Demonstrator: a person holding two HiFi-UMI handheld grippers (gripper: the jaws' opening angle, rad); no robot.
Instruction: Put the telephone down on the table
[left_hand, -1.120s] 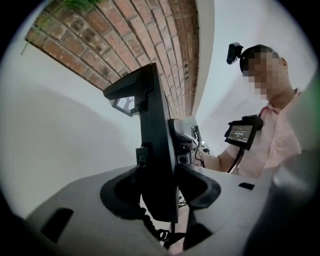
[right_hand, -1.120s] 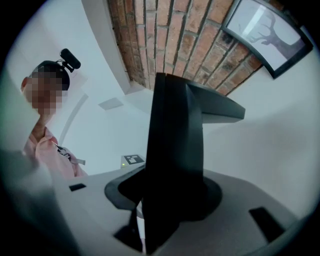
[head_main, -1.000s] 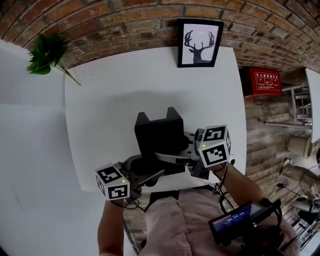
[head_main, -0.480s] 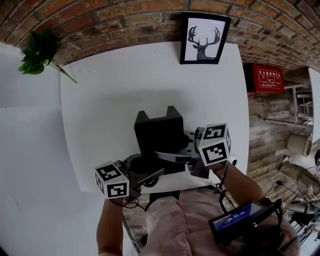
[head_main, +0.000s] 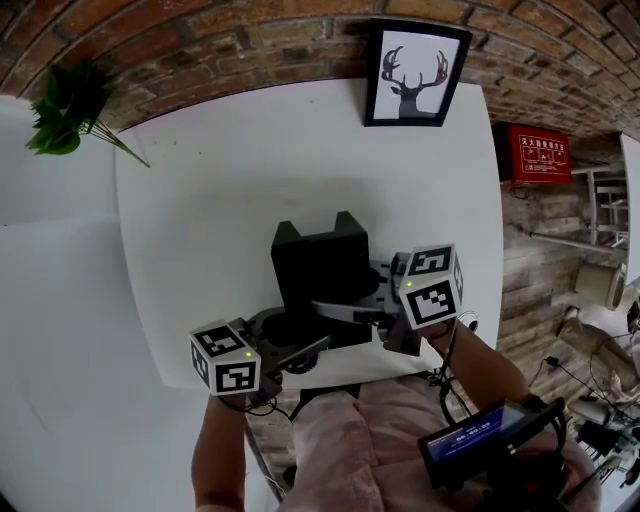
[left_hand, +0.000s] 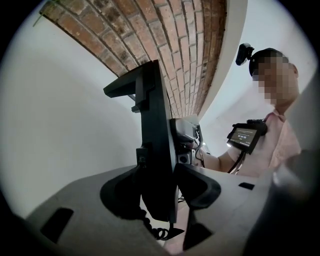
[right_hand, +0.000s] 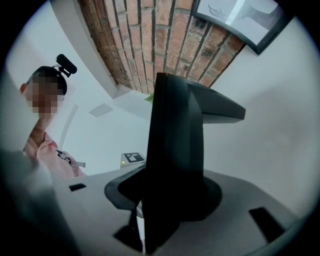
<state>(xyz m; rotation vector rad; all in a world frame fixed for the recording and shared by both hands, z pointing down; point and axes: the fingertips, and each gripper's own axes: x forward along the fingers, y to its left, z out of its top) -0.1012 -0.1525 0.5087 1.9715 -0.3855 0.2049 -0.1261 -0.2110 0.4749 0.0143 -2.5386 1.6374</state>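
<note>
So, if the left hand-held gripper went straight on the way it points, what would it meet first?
The telephone, already clamped in its jaws. Past it, the right hand-held gripper seems next in line, though depth is unclear.

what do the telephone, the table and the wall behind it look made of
Telephone: probably matte black plastic; it has flat moulded faces, crisp edges and almost no shine.
Table: smooth white top, perhaps laminate or painted board; the colour is even and no grain shows.
Wall: red-brown brick with pale mortar lines; the face looks rough and unpainted.
</note>
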